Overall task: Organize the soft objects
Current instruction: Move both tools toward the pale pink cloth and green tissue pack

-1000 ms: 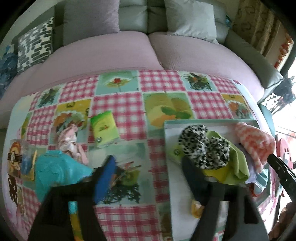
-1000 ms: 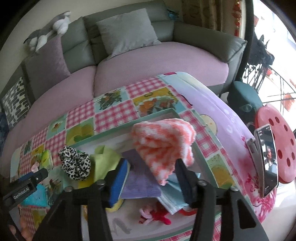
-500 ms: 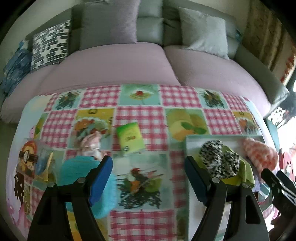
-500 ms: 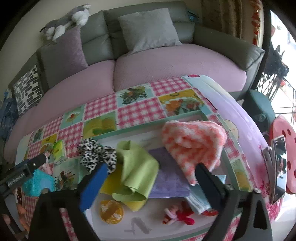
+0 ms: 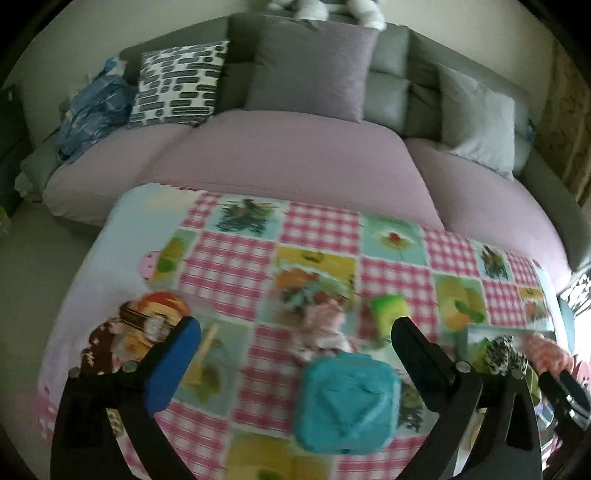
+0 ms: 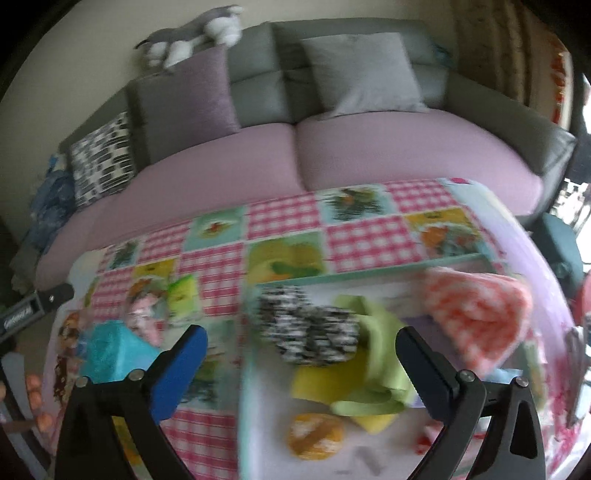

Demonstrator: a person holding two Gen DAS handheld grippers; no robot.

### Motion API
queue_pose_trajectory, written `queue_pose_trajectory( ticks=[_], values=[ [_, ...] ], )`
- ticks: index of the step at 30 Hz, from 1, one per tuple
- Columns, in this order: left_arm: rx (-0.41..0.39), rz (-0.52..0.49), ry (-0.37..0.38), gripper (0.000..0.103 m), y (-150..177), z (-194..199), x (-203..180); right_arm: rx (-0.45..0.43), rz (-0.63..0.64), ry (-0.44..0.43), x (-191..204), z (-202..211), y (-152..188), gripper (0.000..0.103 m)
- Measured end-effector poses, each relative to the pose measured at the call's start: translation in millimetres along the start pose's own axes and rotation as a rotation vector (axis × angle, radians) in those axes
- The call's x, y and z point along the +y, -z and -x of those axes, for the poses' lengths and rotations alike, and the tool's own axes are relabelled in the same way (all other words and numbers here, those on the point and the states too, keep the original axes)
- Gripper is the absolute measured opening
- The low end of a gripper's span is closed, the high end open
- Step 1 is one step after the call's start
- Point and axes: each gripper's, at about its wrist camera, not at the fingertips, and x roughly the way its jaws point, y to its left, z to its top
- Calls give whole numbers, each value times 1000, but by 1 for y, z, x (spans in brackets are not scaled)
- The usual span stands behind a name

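On the counter's pink-checked patchwork cloth (image 5: 236,266), both hand-held grippers — left (image 5: 295,347) and right (image 6: 301,350) — have just spread wide with nothing between them, the left now over the loose teal square sponge (image 5: 347,402) while the leopard-print scrunchie (image 6: 306,332) lies in the white tray (image 6: 255,424) — another pick-up seems next.

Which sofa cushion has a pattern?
The black-and-white block-patterned cushion at the sofa's left end; the purple cushion and grey cushion are plain.

A grey sofa (image 6: 332,66) with lilac seat cushions (image 5: 280,155) fills twelve o'clock; a black-and-white patterned pillow (image 5: 177,85) sits at eleven, a plush toy (image 6: 192,33) on the backrest, a patchwork cloth (image 5: 317,236) covering the tabletop
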Motion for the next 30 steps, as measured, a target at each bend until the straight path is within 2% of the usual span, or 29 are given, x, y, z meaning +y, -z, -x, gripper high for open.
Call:
queue_pose_trajectory(
  ticks=[4, 8, 15, 17, 20, 30],
  values=[
    [23, 23, 1, 103, -12, -5, 24, 11, 53, -26, 31, -8, -1, 103],
    [98, 7, 26, 103, -20, -25, 27, 40, 88, -65, 56, -21, -5, 103],
    [220, -29, 58, 103, -31, -68, 7, 164, 155, -130, 88, -71, -25, 103],
    [247, -33, 82, 103, -34, -79, 2, 208, 142, -165, 89, -88, -30, 102],
    [284, -56, 68, 103, -36, -94, -7, 271, 124, -193, 91, -111, -33, 102],
    [408, -103, 102, 103, -31, -143, -30, 366, 229, -167, 114, -160, -29, 100]
  ],
)
